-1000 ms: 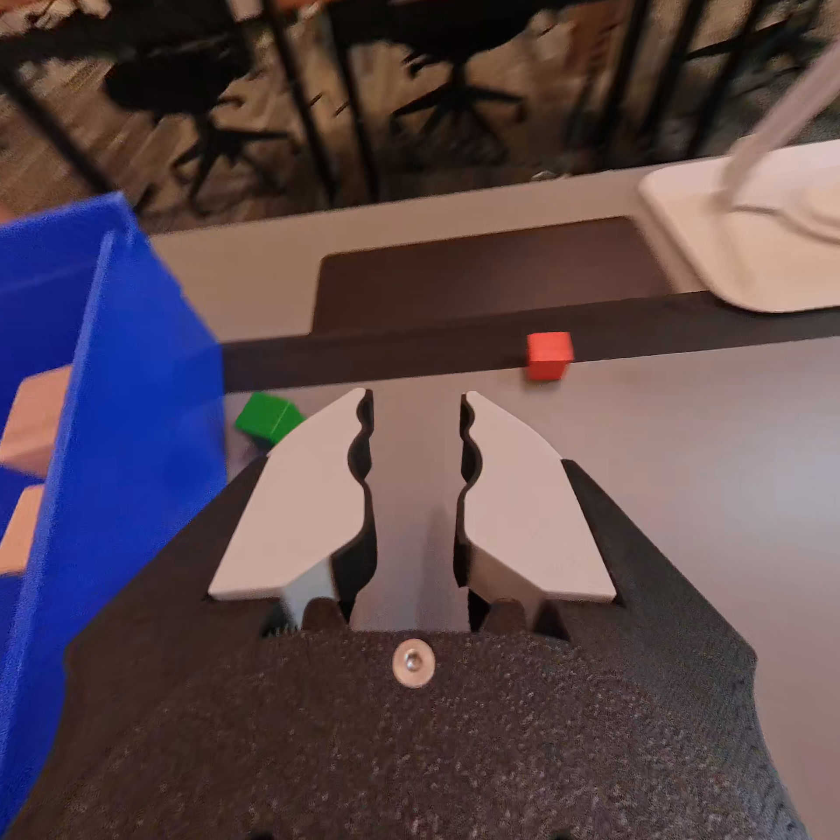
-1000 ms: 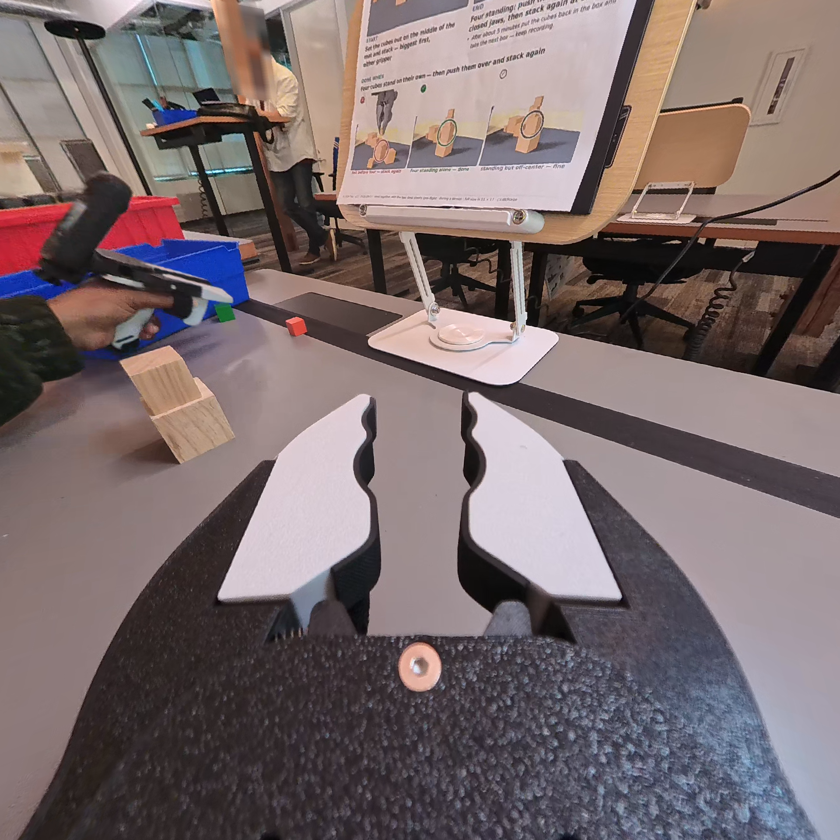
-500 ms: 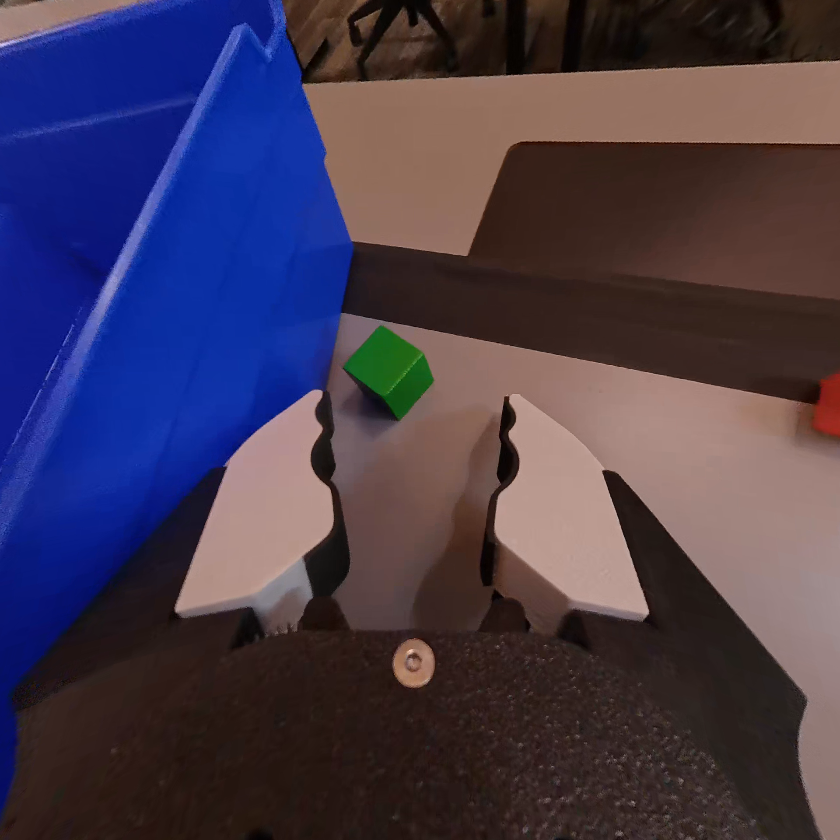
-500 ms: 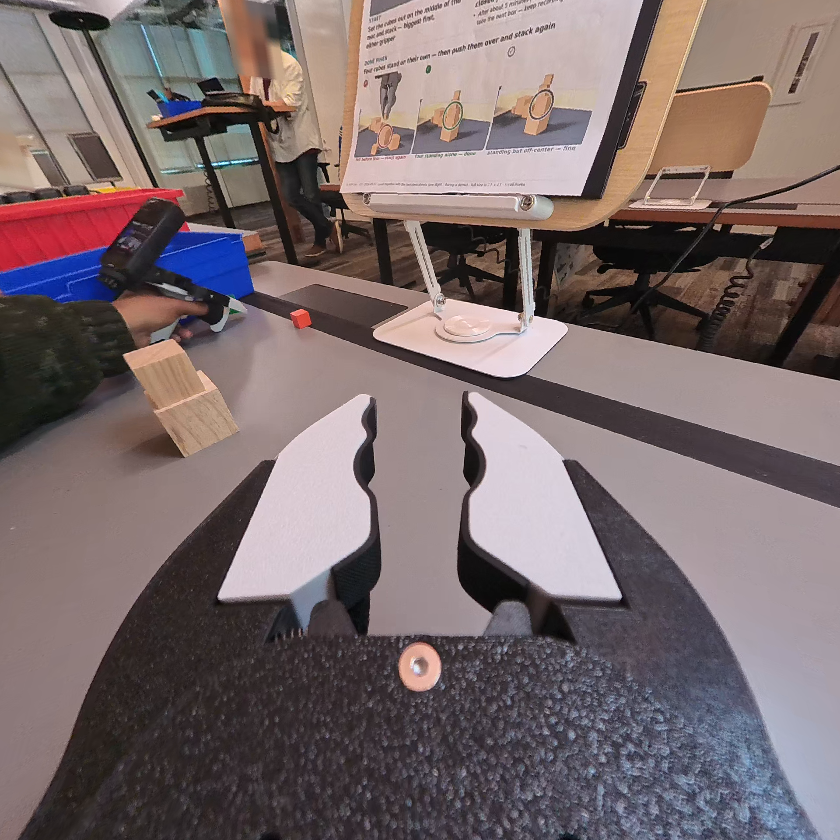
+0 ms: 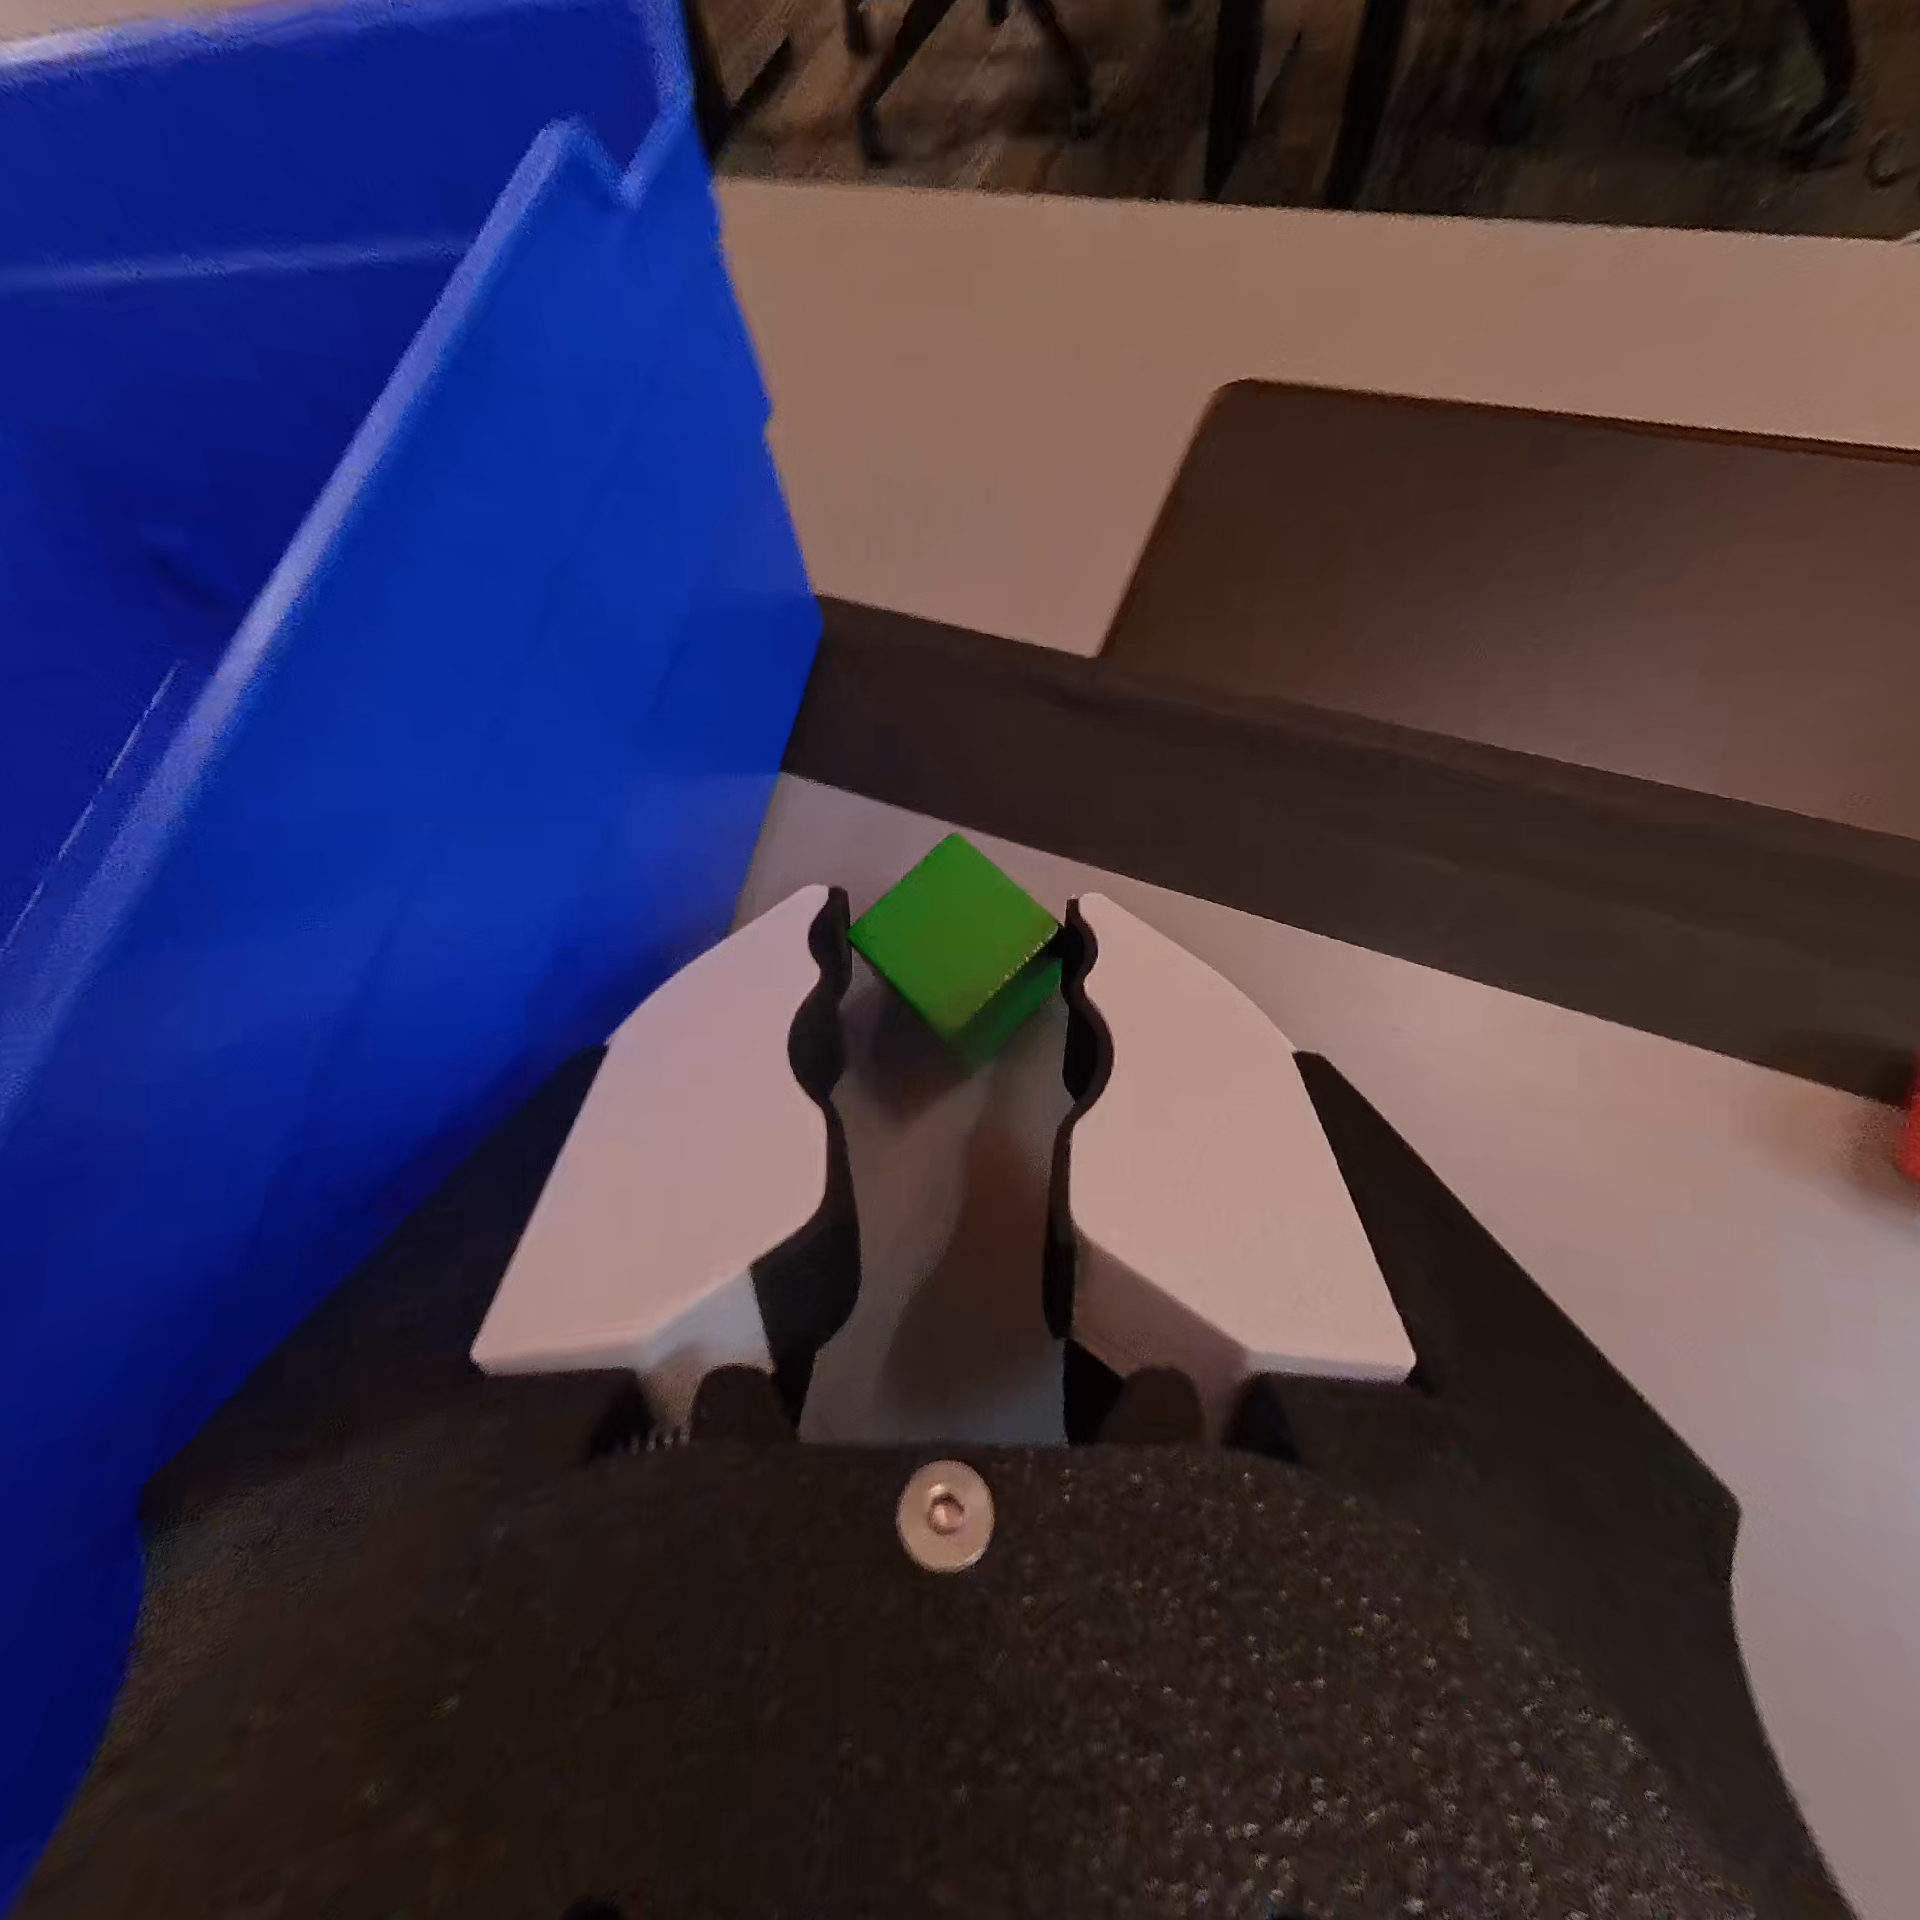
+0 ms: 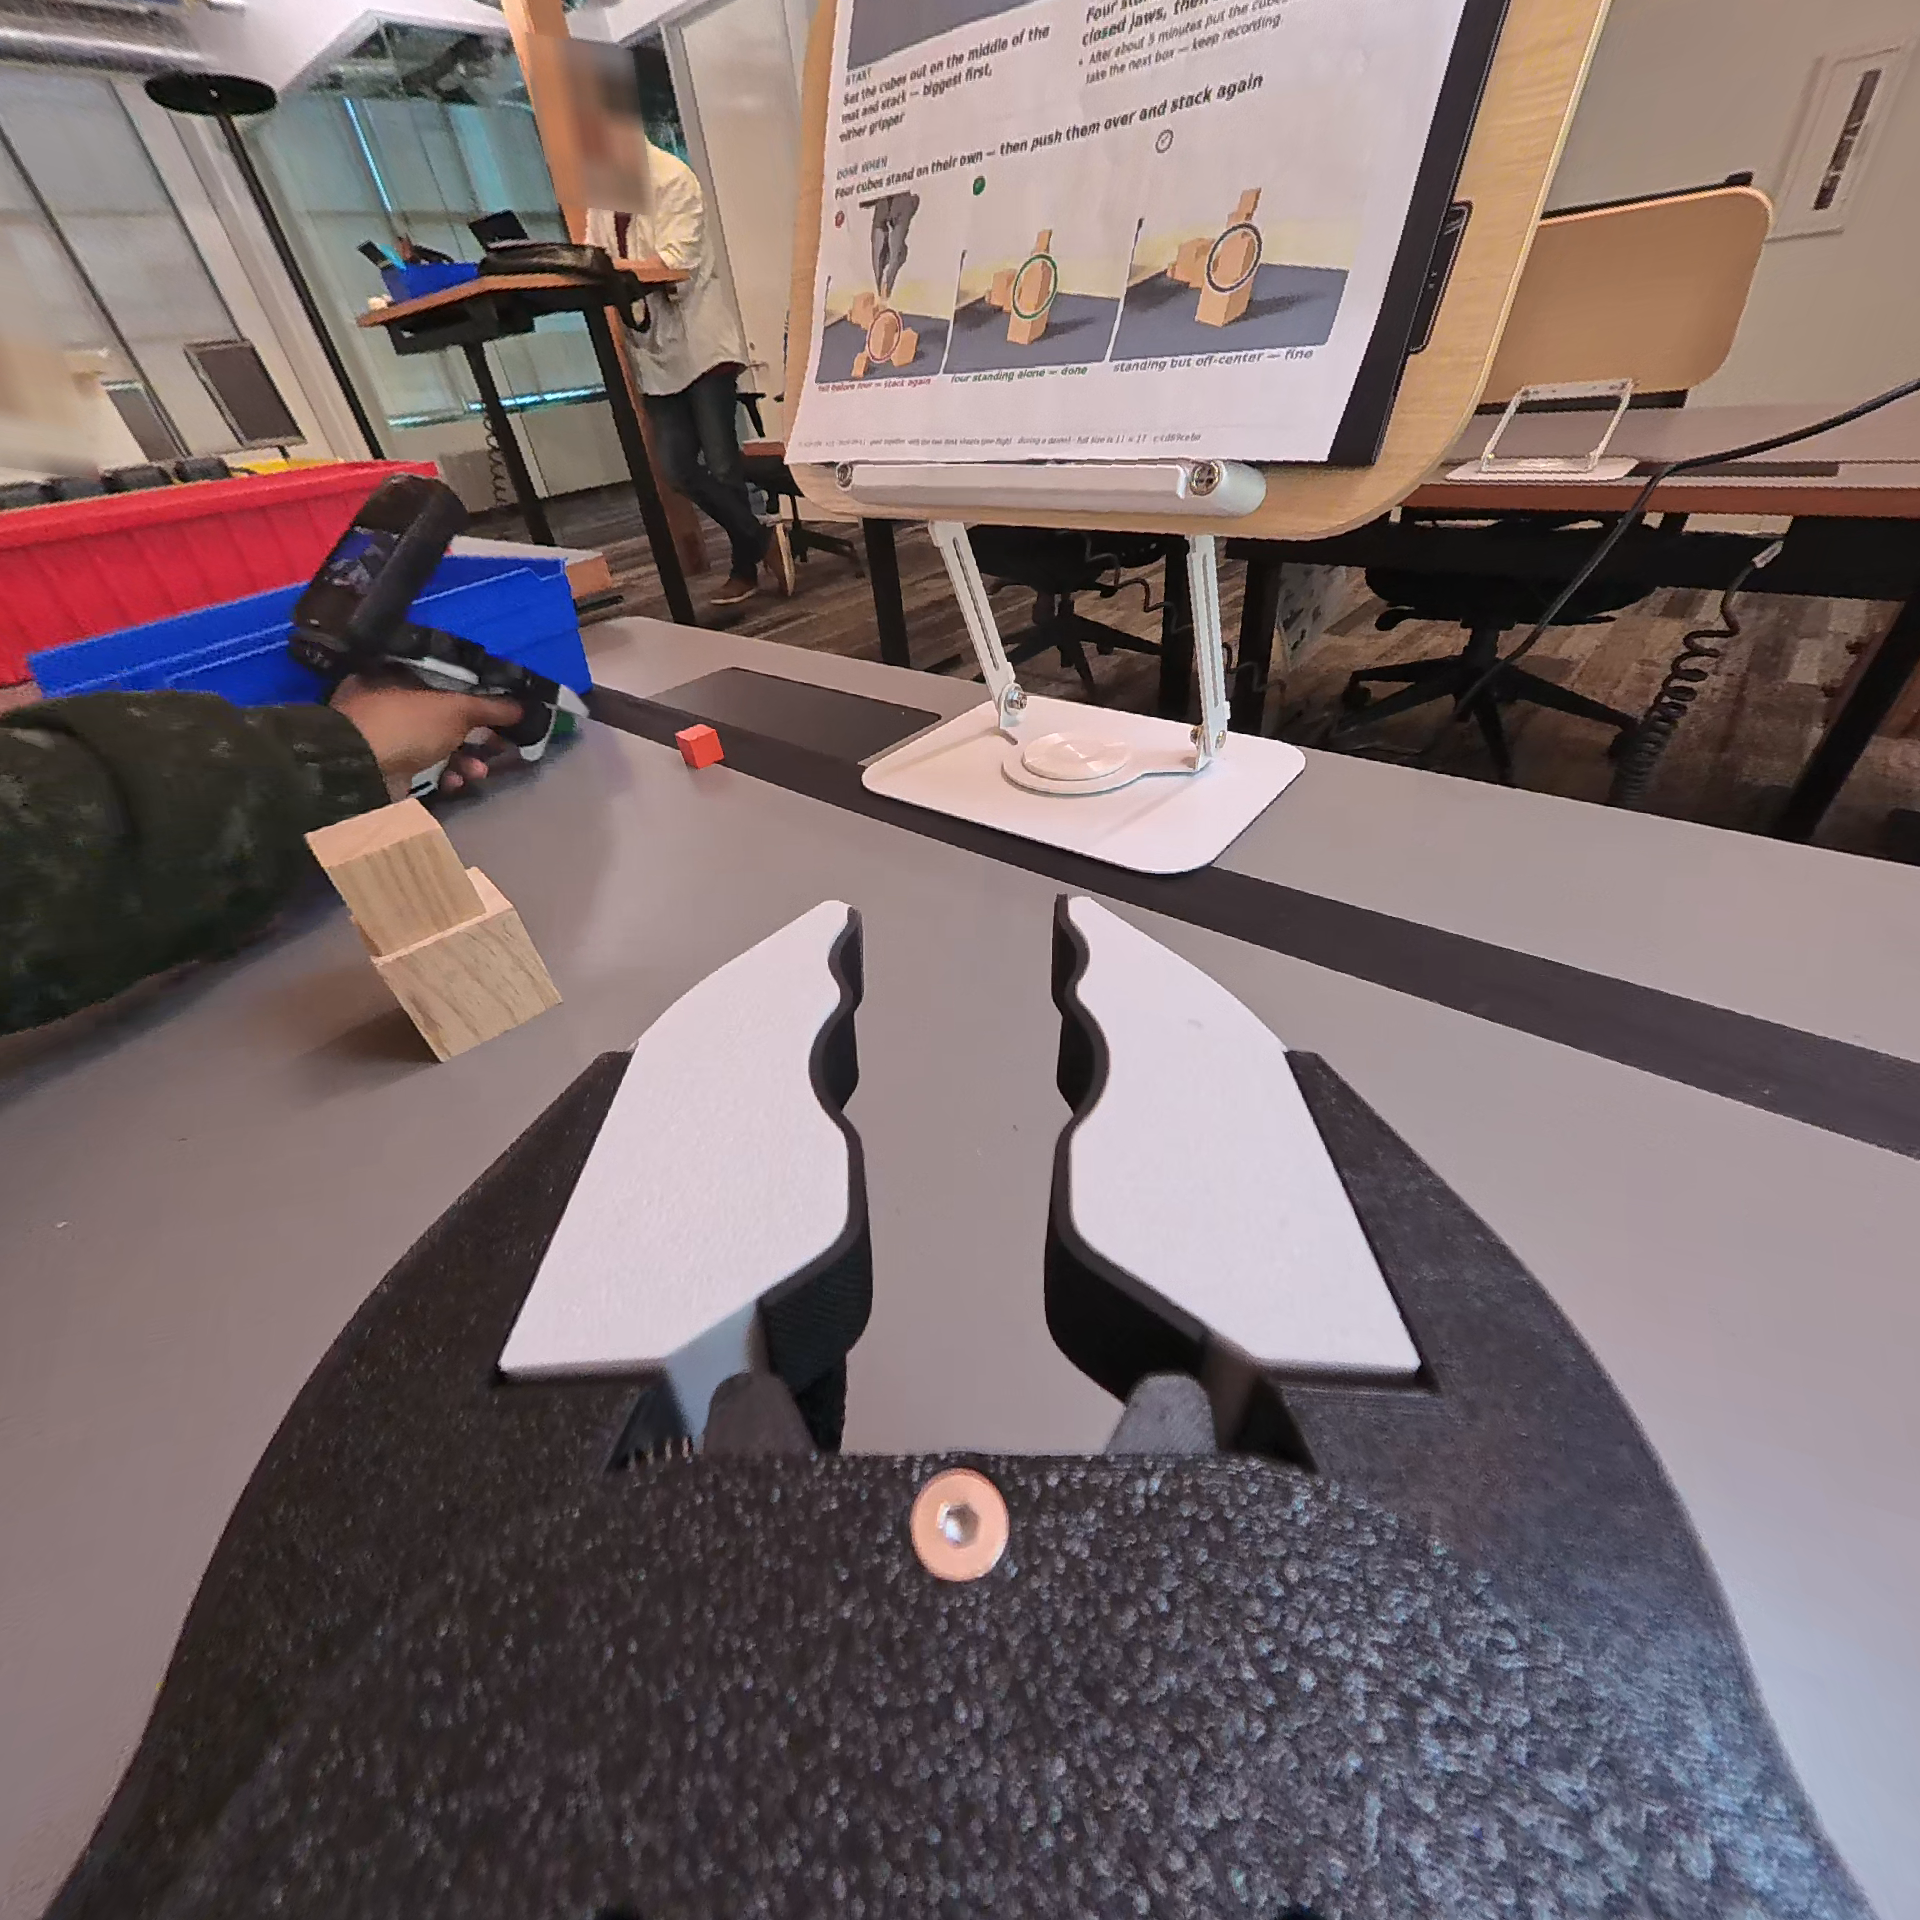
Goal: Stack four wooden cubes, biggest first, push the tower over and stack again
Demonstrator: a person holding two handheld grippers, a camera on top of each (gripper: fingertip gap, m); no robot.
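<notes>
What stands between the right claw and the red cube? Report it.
Nothing visible. Bare grey table lies between the right claw and the red cube; the two wooden blocks stand left of that line.

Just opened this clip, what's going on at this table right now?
A person holds a claw in each hand over a grey table. The left claw is closed on a small green cube gripped corner to corner at its fingertips, right beside a blue bin. The right claw is open with nothing in it, above bare table. Two wooden blocks sit stacked, the top one tilted, and a small red cube lies near a white stand holding a printed sheet.
</notes>
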